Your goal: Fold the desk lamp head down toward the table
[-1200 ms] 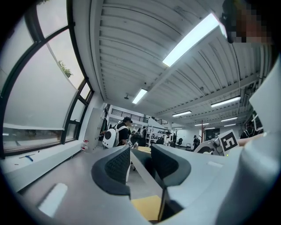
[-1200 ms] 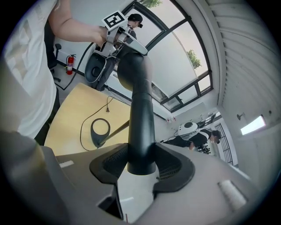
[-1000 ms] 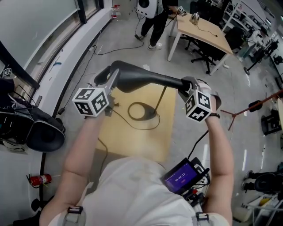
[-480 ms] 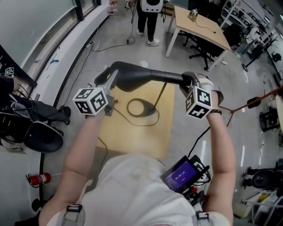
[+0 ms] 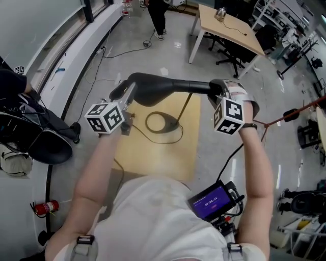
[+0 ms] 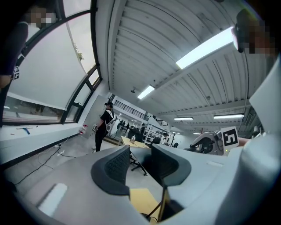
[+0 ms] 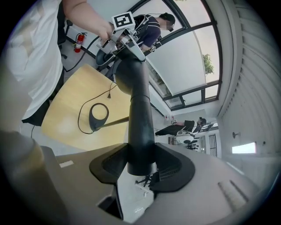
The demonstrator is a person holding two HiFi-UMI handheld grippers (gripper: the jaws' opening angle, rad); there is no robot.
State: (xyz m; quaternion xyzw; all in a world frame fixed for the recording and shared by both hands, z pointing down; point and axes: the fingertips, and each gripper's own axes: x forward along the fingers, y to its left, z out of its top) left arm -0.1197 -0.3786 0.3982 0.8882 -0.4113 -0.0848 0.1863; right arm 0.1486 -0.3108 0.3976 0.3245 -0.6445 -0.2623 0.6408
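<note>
The desk lamp's long black head (image 5: 168, 87) lies about level above the small wooden table (image 5: 153, 163). Its ring base (image 5: 162, 123) and thin stem (image 5: 184, 108) stand on that table. My right gripper (image 5: 216, 94) is shut on the head's right end; in the right gripper view both pads press the black bar (image 7: 138, 110), my right gripper (image 7: 141, 169) around it. My left gripper (image 5: 128, 94) rests at the head's left end. In the left gripper view the left gripper (image 6: 140, 165) stands open, with only the room seen through the gap.
The lamp's cable (image 5: 153, 140) loops across the table. A second wooden table (image 5: 229, 25) with office chairs (image 5: 232, 58) stands far right, a person (image 5: 155, 15) beside it. A black chair (image 5: 46, 148) and a fire extinguisher (image 5: 46, 207) are on the left floor.
The left end of the lamp head and my left gripper have sunk slightly. My right gripper keeps its hold in place. The person in the background has walked further off.
</note>
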